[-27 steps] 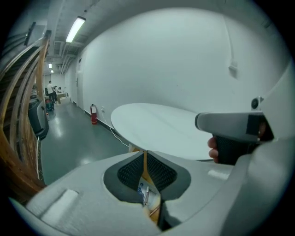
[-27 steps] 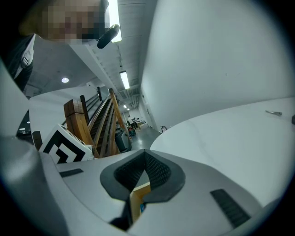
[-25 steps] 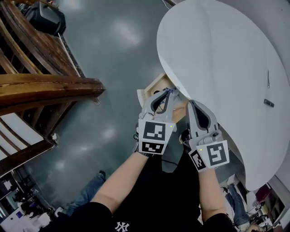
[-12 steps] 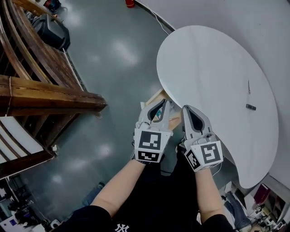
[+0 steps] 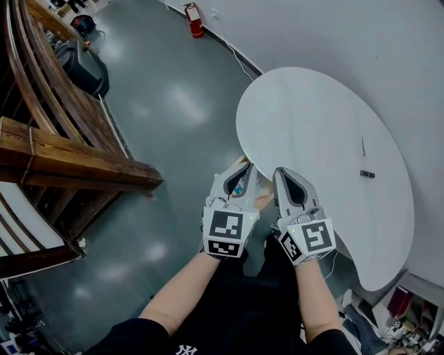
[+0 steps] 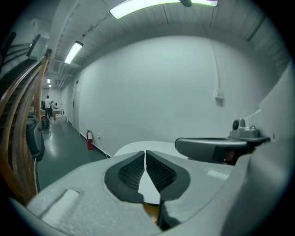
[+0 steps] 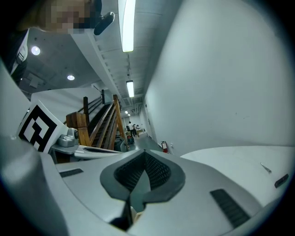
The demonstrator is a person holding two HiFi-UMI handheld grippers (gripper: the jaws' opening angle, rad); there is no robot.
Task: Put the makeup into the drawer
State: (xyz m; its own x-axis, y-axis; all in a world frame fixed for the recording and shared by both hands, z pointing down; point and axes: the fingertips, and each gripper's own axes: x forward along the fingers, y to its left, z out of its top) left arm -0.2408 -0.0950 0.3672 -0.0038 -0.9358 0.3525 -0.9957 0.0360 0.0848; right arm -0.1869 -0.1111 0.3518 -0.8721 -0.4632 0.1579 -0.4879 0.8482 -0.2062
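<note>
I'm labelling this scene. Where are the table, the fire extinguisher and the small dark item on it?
Table [image 5: 312, 118]: head view, bare top.
Fire extinguisher [image 5: 197, 21]: head view, red body.
Dark item [image 5: 367, 173]: head view, its middle.

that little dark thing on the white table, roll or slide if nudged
The dark piece looks short and blocky: likely slides, not rolls. Tiny against the smooth table, so probably light and easily skids away.

Grey left claw [image 5: 243, 167], right claw [image 5: 279, 172], marker cubes [image 5: 225, 233], black shirt [image 5: 239, 315]
</note>
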